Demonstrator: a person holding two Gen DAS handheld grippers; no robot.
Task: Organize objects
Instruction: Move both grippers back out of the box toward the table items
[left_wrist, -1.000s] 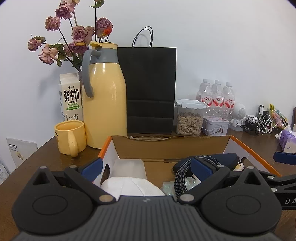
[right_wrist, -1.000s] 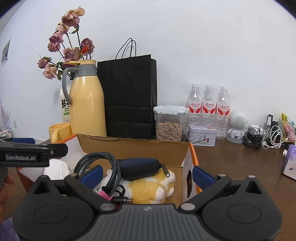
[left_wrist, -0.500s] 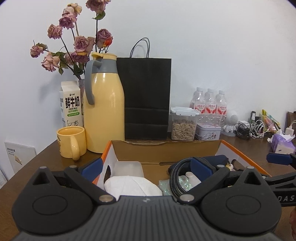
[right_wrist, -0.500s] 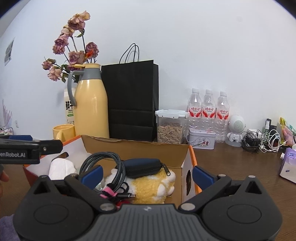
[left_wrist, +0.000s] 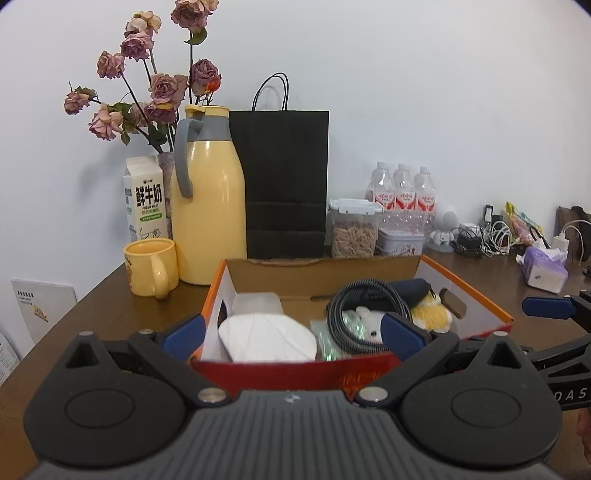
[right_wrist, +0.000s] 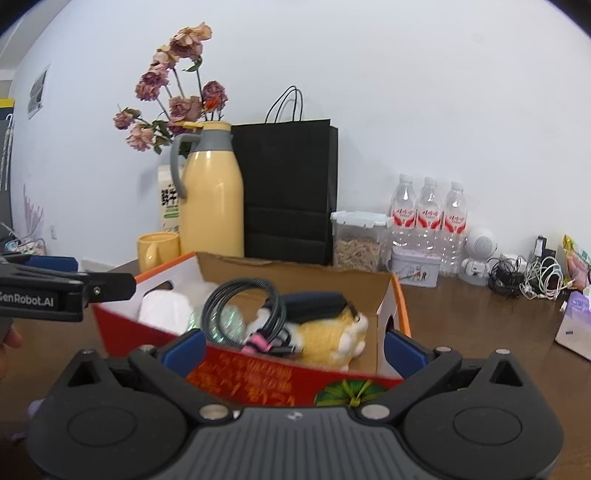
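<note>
An open red and orange cardboard box (left_wrist: 280, 373) (right_wrist: 258, 384) stands on the brown table. In it lie a white cloth bundle (left_wrist: 266, 338) (right_wrist: 162, 308), a coiled braided cable (left_wrist: 365, 295) (right_wrist: 240, 295), a dark blue pouch (left_wrist: 410, 286) (right_wrist: 314, 301) and a yellow plush toy (left_wrist: 432, 314) (right_wrist: 325, 339). My left gripper (left_wrist: 293, 338) is open and empty, just in front of the box's near wall. My right gripper (right_wrist: 293, 345) is open and empty, at the box's near right corner.
Behind the box stand a yellow mug (left_wrist: 151, 266), a yellow thermos jug (left_wrist: 208, 206), a milk carton (left_wrist: 144, 199), a black paper bag (left_wrist: 286, 184), a jar of seeds (left_wrist: 352, 229), a tin (left_wrist: 400, 242) and water bottles (left_wrist: 404, 195). Cables (right_wrist: 532, 273) and a tissue pack (left_wrist: 543, 269) lie right.
Both grippers have pulled back and risen from the box. The box's red front wall now shows in both views. Both grippers stay open and empty.
</note>
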